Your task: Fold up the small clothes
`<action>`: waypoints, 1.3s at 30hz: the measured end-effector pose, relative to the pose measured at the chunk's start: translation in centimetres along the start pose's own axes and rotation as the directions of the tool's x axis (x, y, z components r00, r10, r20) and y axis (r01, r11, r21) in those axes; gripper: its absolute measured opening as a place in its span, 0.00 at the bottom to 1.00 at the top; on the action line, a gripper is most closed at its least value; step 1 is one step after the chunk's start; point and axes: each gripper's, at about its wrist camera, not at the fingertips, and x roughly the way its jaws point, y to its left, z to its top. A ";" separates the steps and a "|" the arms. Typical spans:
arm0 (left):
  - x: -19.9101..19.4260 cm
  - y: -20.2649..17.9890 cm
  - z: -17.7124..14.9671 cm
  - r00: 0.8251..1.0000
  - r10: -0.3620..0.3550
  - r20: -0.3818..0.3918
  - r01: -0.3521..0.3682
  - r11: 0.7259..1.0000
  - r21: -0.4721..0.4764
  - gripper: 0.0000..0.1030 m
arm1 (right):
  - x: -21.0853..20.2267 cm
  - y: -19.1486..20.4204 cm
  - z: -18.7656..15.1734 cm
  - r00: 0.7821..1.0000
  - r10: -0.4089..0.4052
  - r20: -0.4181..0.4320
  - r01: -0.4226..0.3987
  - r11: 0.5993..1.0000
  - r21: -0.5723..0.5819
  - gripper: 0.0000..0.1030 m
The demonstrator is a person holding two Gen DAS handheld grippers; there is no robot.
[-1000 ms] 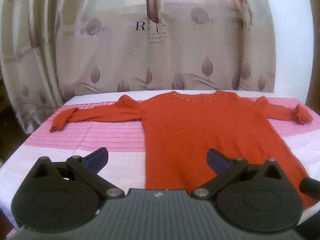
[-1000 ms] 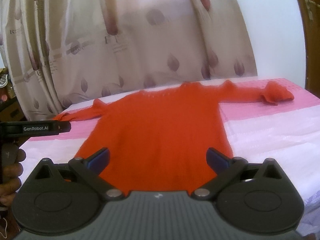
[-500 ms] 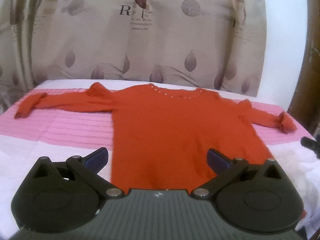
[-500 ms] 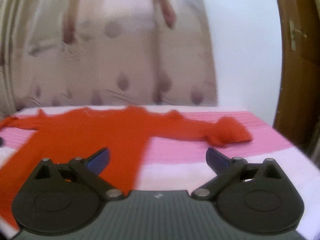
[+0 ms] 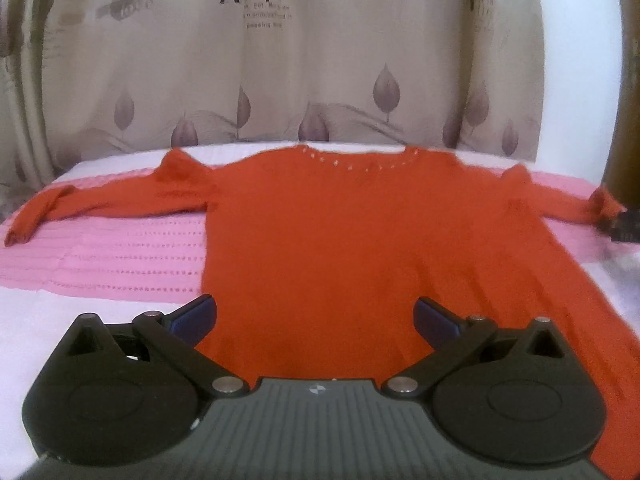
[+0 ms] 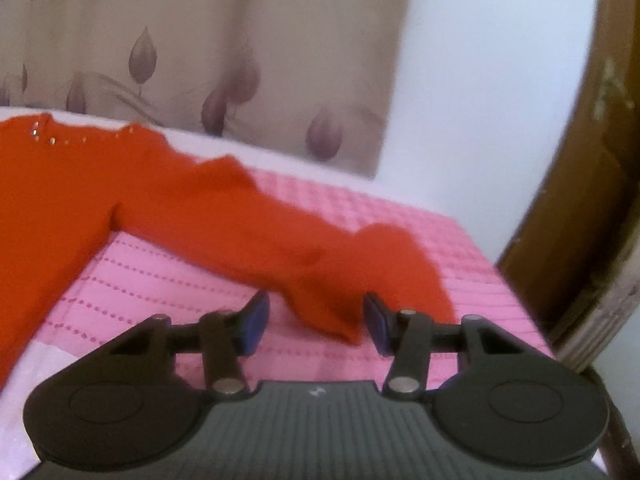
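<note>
Orange sweater (image 5: 340, 240) is laid flat on pink-and-white bedcover (image 5: 120, 256), sleeves spread to both side edges. Right cuff (image 6: 360, 280) is straddled by half-open right gripper (image 6: 316, 320), nothing clamped. Left gripper (image 5: 314, 316) is held wide open, empty, over the hem.

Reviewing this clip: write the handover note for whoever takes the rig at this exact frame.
Left hand-held gripper: open, empty, over the hem of the orange sweater.
Right hand-held gripper: open, jaws either side of the right sleeve cuff, not closed on it.
Sweater lies flat, face up, on the pink blanket, both sleeves spread outward, neckline toward the curtain.
Done: garment spread out; no fold made yet.
Left: probably grip the cuff and fold the right sleeve across the body, then the left sleeve, then fold the body.
</note>
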 end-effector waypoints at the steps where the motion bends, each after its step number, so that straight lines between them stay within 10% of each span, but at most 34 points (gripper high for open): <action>1: 0.4 0.0 0.0 1.000 0.000 -0.022 0.000 1.000 -0.002 1.00 | 0.5 0.1 0.0 1.000 0.006 -0.004 -0.006 1.000 -0.013 0.49; 5: 0.9 0.1 0.0 0.999 -0.002 -0.041 0.001 1.000 -0.009 1.00 | 2.2 -0.7 0.5 0.999 -0.036 -0.039 0.034 0.998 -0.057 0.05; 10: 1.1 -0.1 -0.2 0.999 -0.013 -0.052 0.013 1.000 -0.002 1.00 | 2.2 -7.6 2.7 0.986 -0.160 0.038 0.159 0.987 0.014 0.05; 17: 1.3 -0.1 -0.2 0.998 -0.024 -0.058 0.023 1.000 -0.012 1.00 | 5.6 -18.0 3.8 0.938 -0.339 -0.074 0.343 0.937 0.064 0.05; 20: 1.4 -0.1 -0.2 0.997 -0.026 -0.066 0.025 1.000 -0.015 1.00 | 6.4 -21.1 1.4 0.895 -0.404 -0.187 0.433 0.887 0.159 0.05; 23: 1.3 -0.1 -0.3 0.998 -0.031 -0.059 0.029 0.999 -0.033 1.00 | 5.1 -23.1 -1.7 0.838 -0.471 -0.274 0.544 0.754 0.368 0.05; 25: 1.1 0.0 -0.3 0.998 -0.036 -0.054 0.034 0.999 -0.038 1.00 | 2.2 -22.0 -3.3 0.891 -0.416 -0.181 0.448 0.743 0.497 0.05; 30: 0.4 0.3 -0.3 0.999 -0.052 -0.013 0.051 0.997 -0.063 1.00 | -3.0 -12.0 -3.3 0.994 -0.093 0.064 0.053 0.885 0.462 0.06; 34: -1.0 2.6 0.4 0.999 -0.033 0.040 0.038 0.988 -0.151 1.00 | -4.0 -2.8 -2.0 0.987 0.135 0.089 -0.159 0.907 0.391 0.07; 39: -1.9 8.8 1.8 0.993 0.102 0.050 -0.093 0.982 -0.163 1.00 | -4.1 4.9 -0.3 0.992 0.124 0.003 -0.123 0.972 0.202 0.07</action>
